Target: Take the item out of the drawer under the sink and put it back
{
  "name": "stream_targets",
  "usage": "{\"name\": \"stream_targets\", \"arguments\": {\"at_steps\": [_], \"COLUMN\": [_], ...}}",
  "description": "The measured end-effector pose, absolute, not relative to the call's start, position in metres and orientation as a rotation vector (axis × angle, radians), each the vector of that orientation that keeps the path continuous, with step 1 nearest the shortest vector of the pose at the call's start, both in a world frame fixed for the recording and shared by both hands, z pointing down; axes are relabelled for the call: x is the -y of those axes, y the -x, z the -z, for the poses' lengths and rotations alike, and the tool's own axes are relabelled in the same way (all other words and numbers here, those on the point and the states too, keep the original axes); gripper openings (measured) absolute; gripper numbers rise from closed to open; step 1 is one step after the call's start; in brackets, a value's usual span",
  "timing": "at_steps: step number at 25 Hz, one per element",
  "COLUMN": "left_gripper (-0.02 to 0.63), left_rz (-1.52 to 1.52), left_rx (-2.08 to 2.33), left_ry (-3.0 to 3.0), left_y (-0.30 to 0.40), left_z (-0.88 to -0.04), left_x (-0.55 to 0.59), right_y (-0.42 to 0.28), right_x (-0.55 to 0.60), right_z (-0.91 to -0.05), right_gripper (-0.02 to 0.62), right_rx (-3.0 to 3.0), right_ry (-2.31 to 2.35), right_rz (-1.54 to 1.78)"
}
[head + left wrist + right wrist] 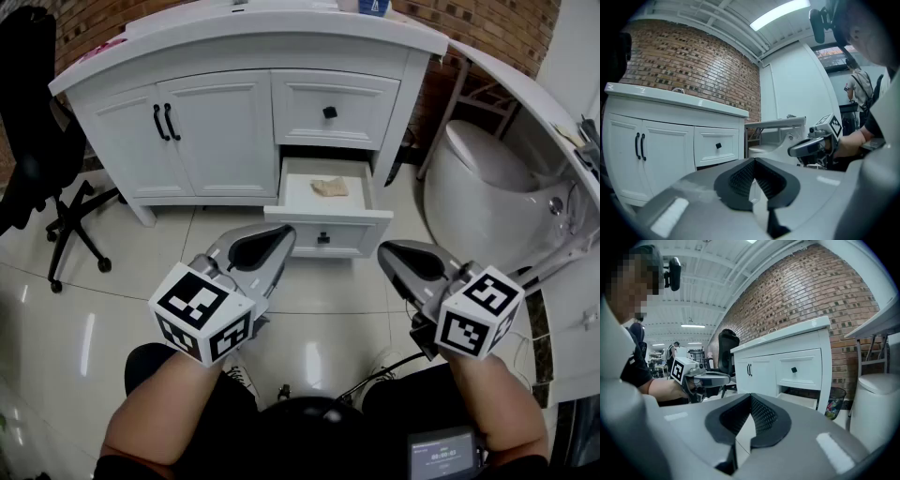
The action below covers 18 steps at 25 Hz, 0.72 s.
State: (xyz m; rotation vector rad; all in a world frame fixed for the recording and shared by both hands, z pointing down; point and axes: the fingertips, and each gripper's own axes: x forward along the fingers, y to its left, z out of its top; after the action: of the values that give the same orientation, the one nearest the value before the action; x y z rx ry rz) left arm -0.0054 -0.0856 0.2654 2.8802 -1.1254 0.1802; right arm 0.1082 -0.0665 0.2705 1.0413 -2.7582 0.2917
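Plainly, in the head view the lower drawer (302, 202) of the white vanity (216, 112) stands pulled out, and a crumpled tan item (329, 187) lies inside toward its back. The left gripper (279, 236) and right gripper (387, 251) hang above the tiled floor (141, 272), apart from the item.

Left gripper view: jaws clenched on nothing, with the shut upper drawer (717, 146) beyond.

Right gripper view: jaws likewise pressed together, empty.

item (329, 187): tan, too small to identify | drawer (352, 236) interior: hidden in gripper views | vanity top (281, 23): cropped above
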Motion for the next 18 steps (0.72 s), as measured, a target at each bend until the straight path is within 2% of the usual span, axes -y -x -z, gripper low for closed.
{"name": "stream_targets", "arguments": {"at_steps": [18], "left_gripper": [0.005], "left_rz": [-0.171], "left_rx": [1.109], "left_ry": [-2.86], "left_y": [0.005], "left_z": [-0.271], "left_x": [0.101], "right_y": [-0.096], "right_x": [0.082], "right_z": [-0.27], "right_gripper": [0.008], "right_rx": [2.774], "right_ry": [-1.024], "right_rz": [-0.321]}}
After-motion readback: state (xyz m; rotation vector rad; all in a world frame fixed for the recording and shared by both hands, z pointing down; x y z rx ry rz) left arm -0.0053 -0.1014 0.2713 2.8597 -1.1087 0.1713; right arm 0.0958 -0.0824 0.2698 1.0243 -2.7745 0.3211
